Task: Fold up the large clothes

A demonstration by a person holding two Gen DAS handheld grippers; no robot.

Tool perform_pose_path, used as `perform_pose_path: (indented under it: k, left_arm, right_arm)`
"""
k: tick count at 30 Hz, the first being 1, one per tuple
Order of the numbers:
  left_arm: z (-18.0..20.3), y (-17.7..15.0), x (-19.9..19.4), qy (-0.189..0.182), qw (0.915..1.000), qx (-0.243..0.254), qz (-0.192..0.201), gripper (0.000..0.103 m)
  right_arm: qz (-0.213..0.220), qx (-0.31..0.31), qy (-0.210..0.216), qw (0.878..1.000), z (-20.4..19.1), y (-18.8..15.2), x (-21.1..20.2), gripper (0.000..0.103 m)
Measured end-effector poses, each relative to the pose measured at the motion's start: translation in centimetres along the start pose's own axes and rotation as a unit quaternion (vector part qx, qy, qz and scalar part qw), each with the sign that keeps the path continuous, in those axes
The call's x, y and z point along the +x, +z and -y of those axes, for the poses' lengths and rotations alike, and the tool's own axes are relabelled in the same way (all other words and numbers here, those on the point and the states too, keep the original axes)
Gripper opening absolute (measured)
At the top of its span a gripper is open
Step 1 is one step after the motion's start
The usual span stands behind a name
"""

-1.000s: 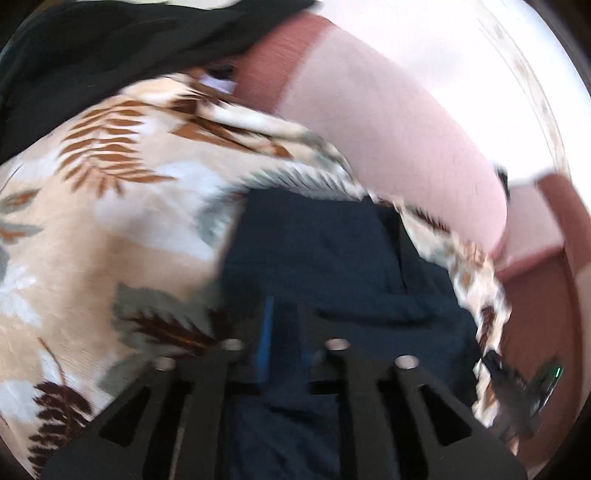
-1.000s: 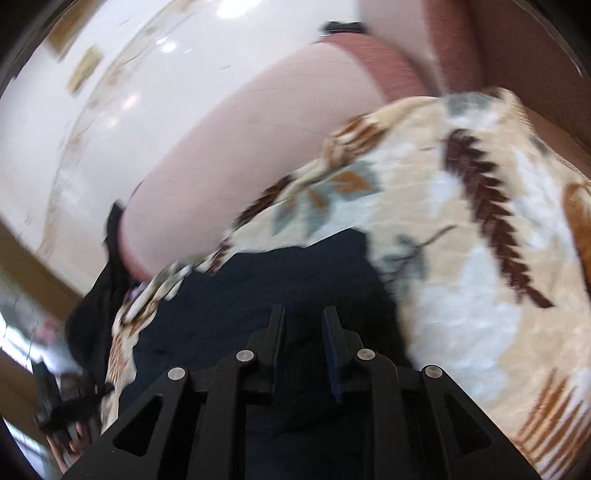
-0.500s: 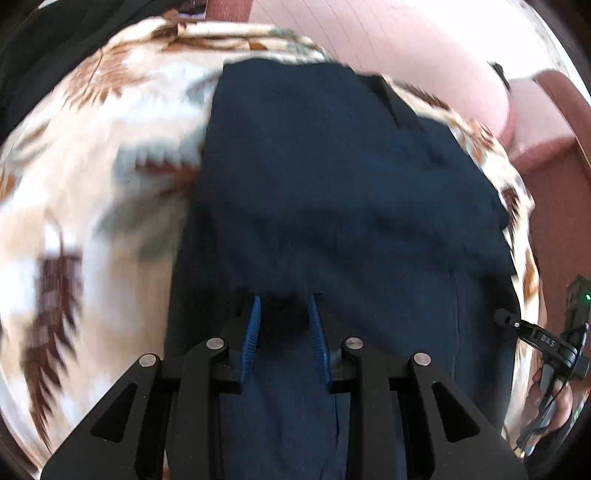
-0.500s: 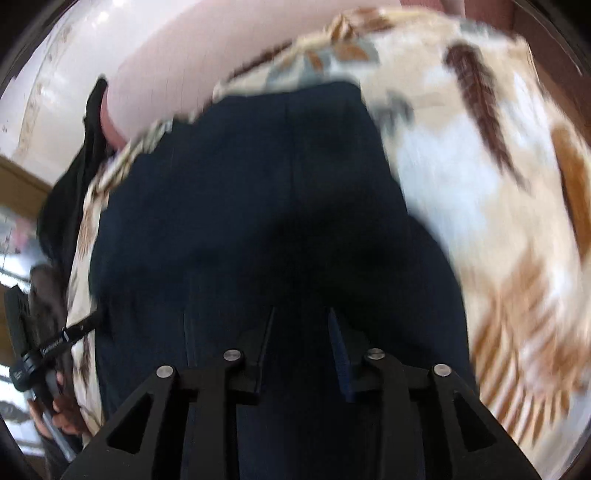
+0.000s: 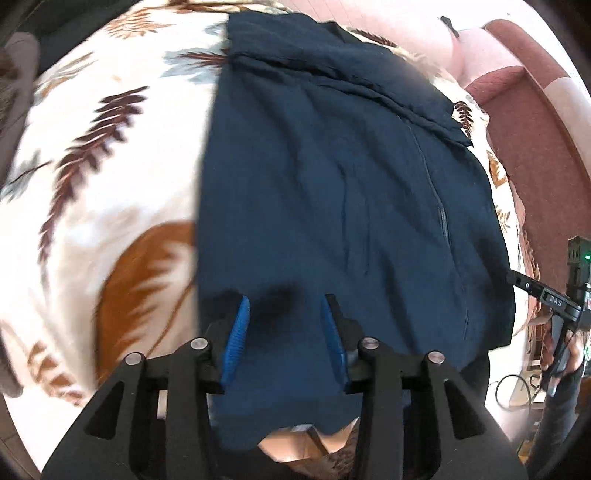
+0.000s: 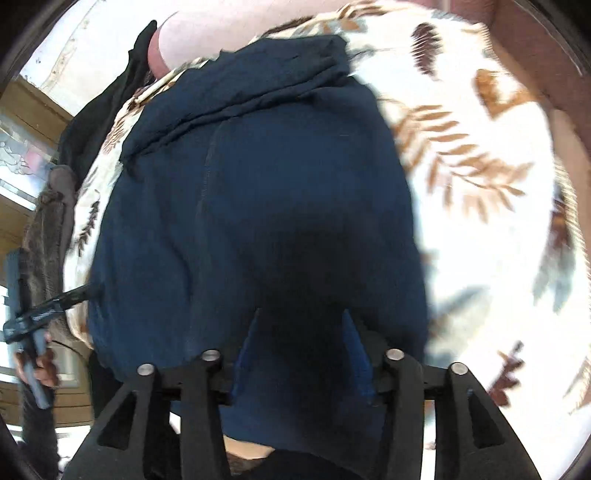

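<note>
Beneath both grippers lay the navy garment (image 5: 343, 192), spread over a leaf-print blanket (image 5: 110, 155). Left gripper (image 5: 284, 334) and right gripper (image 6: 301, 350) had just been opening, their jaws partly spread, pads clear of the cloth below. Beyond the garment's far folded edge rose a pink cushion (image 6: 221, 29).
</note>
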State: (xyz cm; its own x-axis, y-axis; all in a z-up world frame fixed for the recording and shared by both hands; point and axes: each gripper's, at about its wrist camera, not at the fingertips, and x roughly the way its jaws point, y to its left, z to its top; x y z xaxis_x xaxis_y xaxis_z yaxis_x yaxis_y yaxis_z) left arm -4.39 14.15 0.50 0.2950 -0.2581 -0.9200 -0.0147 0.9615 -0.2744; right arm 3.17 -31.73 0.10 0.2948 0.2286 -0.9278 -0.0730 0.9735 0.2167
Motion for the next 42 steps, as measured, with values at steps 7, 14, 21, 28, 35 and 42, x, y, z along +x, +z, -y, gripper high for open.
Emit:
perform_pose_path:
  k: [7, 14, 21, 28, 35, 42]
  left_arm:
    - [-3.3, -2.7, 0.7, 0.005, 0.9998, -0.018, -0.006, 0.049]
    - [-2.3, -5.3, 3.5, -0.044, 0.9969, -0.033, -0.056, 0.06]
    - [-2.5, -5.3, 3.3, -0.071, 0.9949, -0.047, -0.054, 0.024]
    - [-2.5, -5.2, -0.7, -0.159, 0.9848, -0.068, -0.02, 0.006]
    - [-2.5, -1.5, -4.7, -0.203, 0.9732, -0.092, 0.056, 0.003]
    - [-4.1, 4.0, -5.2, -0.197, 0.9659, -0.129, 0.107, 0.003]
  right_arm:
    - [0.037, 0.077, 0.001, 0.996, 5.3, -3.1, -0.5, 0.054]
    - [0.033, 0.045, 0.123, 0.991, 4.6, -5.7, 0.5, 0.054]
    - [0.001, 0.039, 0.136, 0.99, 4.7, -6.2, 1.9, 0.021]
    - [0.082, 0.01, 0.236, 0.968, 3.8, -6.4, -3.3, 0.007]
    - [0.147, 0.0, 0.289, 0.946, 1.9, -3.5, -6.2, 0.007]
    - [0.187, 0.017, 0.325, 0.927, 1.2, 1.8, -7.3, 0.007]
